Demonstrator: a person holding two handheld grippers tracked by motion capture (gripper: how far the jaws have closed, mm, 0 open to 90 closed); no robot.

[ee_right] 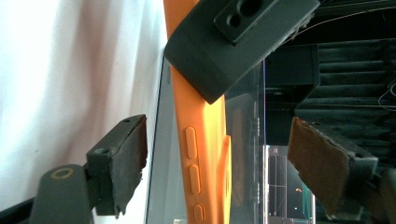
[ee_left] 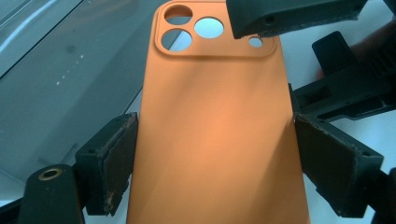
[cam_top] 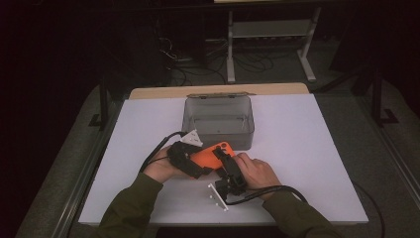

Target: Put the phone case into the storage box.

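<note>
Left gripper (ee_left: 212, 163): clamped across the width of the orange phone case (ee_left: 215, 135); in the left gripper view both pads are pressed flat against its long edges.
Case colour and finish: a plain, matte orange is seen, smooth and unmarked across the whole back.
Case shape: a flat rectangle with rounded corners, seen back side up in the left gripper view; it looks empty, since daylight is seen through the camera holes.
Camera block: a raised rounded square at the far end of the case, pierced by three large round holes and one small one.
Case side: in the right gripper view the case (ee_right: 205, 154) is seen edge-on, with three moulded oval buttons in a row along the rim.
Right gripper (ee_right: 217, 165): not yet gripping; its jaws are set either side of the case's thin edge, with a gap seen between each pad and the case. One jaw of the left gripper is seen above, against the case.
Case position: held above the white table (cam_top: 307, 148) between the two hands, near the person's edge, as seen in the high view at (cam_top: 210, 154).
Clear box (cam_top: 218, 122): an open-topped transparent container is stood on the table just beyond the case.
Small white part (cam_top: 218, 197): laid on the table just beside the right hand (cam_top: 255, 171).
</note>
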